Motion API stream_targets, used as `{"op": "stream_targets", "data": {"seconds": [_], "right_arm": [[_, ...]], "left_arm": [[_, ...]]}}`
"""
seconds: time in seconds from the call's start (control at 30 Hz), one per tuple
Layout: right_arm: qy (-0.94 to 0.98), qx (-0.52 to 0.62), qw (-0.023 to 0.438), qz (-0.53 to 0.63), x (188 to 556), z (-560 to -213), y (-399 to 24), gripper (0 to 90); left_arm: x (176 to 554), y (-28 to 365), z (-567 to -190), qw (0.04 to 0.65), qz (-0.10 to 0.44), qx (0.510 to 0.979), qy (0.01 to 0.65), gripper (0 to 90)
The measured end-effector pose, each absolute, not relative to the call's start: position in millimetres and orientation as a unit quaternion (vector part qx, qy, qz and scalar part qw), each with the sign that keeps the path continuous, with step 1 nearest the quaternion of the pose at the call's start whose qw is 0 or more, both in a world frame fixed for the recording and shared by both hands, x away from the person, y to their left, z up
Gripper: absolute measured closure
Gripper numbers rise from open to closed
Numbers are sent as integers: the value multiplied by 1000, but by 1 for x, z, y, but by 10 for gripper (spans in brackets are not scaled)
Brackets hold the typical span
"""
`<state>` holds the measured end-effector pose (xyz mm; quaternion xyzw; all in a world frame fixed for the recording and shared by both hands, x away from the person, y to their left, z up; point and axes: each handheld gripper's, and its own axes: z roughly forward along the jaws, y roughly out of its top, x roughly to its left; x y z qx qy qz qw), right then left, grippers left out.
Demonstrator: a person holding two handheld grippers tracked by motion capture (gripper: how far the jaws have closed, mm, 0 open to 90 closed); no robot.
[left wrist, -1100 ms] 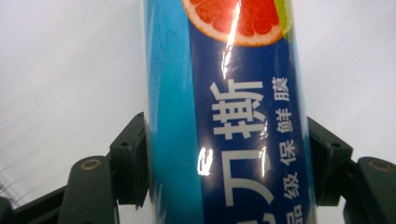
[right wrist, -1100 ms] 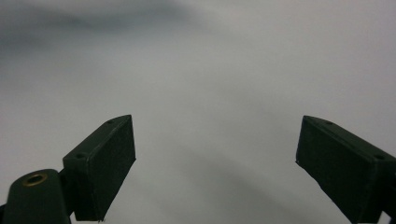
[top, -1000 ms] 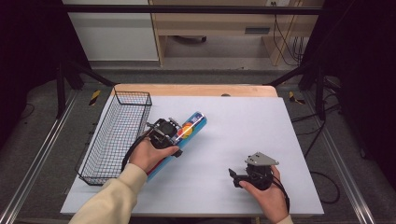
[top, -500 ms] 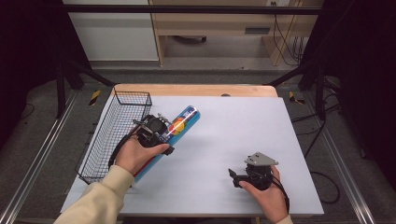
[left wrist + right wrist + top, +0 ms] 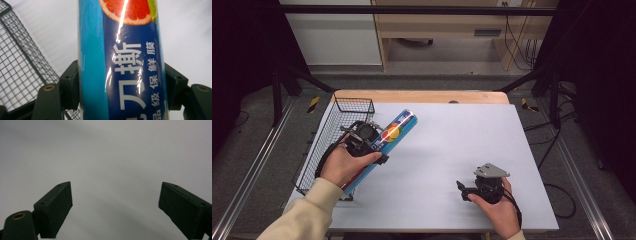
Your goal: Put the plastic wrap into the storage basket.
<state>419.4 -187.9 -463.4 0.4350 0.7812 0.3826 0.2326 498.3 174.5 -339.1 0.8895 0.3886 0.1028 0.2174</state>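
Note:
A long blue cling-film box with a grapefruit picture and white Chinese lettering is held at a slant over the table's left side. Its lower end reaches over the edge of the black wire basket. My left gripper is shut on the box's middle. In the left gripper view the box runs up between the two black fingers, which press on both its sides, with the basket's mesh to the left. My right gripper rests low near the table's front right, open, and the right gripper view has bare table between its jaws.
The white table top stretches between the two hands, with a wooden strip along its far edge. The basket stands along the left edge. Metal frame rails and dark floor surround the table.
My left gripper has carried the blue box leftward and slightly back, closer to the wire basket. The right gripper has stayed in place, open.

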Motion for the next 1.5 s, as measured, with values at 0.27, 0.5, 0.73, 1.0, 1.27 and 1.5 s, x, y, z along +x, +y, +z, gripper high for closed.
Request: {"op": "stream_targets", "data": {"seconds": [0.27,0.5,0.73,1.0,1.27,1.5], "right_arm": [[782,434,234,381,420,-464,-188,122],[784,433,235,379,420,-465,-188,122],[785,431,235,379,420,-465,-188,122],[783,437,231,378,420,-465,-188,122],[783,436,232,377,420,-466,-187,122],[784,435,232,378,420,-466,-187,123]], "left_arm": [[495,195,-334,223,109,880,404,310],[492,213,-332,225,115,872,420,311],[491,224,-330,226,119,866,430,311],[492,230,-328,225,125,861,439,312],[492,239,-327,227,125,856,447,312],[492,245,-329,227,129,850,457,312]]}}
